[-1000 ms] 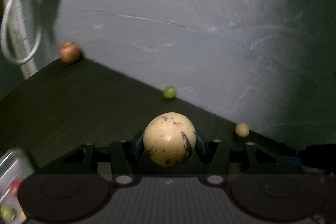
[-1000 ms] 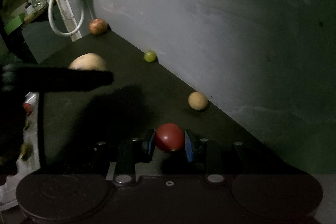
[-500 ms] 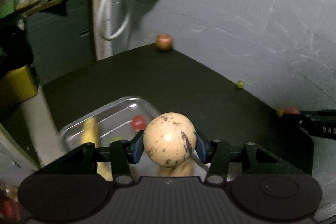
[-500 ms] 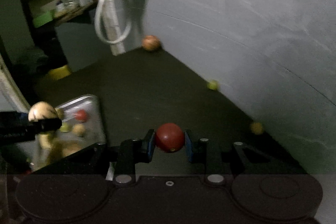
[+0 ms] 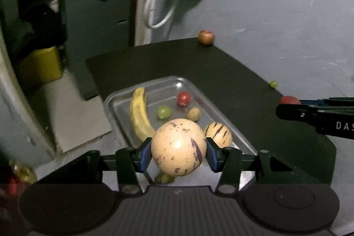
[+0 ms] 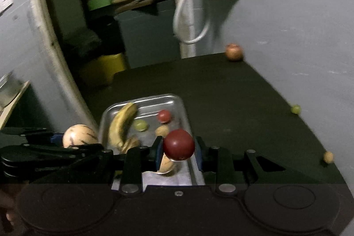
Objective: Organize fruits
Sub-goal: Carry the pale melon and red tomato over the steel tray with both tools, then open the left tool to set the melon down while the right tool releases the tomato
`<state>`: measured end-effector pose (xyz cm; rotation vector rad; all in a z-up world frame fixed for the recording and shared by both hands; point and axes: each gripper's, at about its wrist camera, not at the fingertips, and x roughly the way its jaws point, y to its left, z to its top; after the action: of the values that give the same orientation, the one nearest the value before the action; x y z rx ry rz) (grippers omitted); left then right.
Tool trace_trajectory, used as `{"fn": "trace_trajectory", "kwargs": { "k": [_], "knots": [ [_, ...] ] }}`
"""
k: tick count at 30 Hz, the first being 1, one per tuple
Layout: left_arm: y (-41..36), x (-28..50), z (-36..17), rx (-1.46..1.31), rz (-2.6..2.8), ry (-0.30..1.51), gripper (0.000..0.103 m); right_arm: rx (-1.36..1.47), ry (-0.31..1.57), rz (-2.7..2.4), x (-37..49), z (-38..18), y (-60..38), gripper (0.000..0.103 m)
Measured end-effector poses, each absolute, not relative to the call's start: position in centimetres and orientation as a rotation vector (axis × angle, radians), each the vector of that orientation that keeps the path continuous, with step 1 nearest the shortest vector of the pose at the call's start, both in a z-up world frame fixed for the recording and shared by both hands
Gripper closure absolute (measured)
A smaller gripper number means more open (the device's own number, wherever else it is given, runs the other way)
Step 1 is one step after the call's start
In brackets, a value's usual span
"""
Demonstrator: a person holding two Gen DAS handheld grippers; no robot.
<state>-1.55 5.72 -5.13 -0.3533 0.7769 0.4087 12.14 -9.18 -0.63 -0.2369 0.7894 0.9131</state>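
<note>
My left gripper (image 5: pixel 178 150) is shut on a pale speckled melon (image 5: pixel 178 146) and holds it above the near end of a metal tray (image 5: pixel 119 101). The tray holds a banana (image 5: pixel 138 114), a small red fruit (image 5: pixel 183 98), a green one (image 5: pixel 164 112), a tan one (image 5: pixel 193 114) and a striped melon (image 5: pixel 219 135). My right gripper (image 6: pixel 178 153) is shut on a dark red fruit (image 6: pixel 178 144), above the tray's (image 6: pixel 177 101) near right corner. The left gripper and its melon (image 6: pixel 79 136) show at left in the right wrist view.
On the dark table (image 6: pixel 232 103) an apple (image 6: pixel 233 51) lies at the far corner by the grey wall. A green grape (image 6: pixel 295 109) and a tan fruit (image 6: pixel 328 156) lie along the wall. A yellow bin (image 5: pixel 39 68) and shelves stand beyond the table's left edge.
Both grippers have swung left from the wall side of the table to above the tray, each still holding its fruit. The tray has come closer in both views.
</note>
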Motion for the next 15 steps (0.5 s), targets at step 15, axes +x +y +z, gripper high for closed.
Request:
{"fn": "trace_trajectory", "kwargs": {
  "k": [15],
  "knots": [
    [1.1,-0.6,-9.6,-0.439,0.572,0.844,0.049,-0.367,0.836,1.138,13.6,-5.1,-9.9,0.072]
  ]
}}
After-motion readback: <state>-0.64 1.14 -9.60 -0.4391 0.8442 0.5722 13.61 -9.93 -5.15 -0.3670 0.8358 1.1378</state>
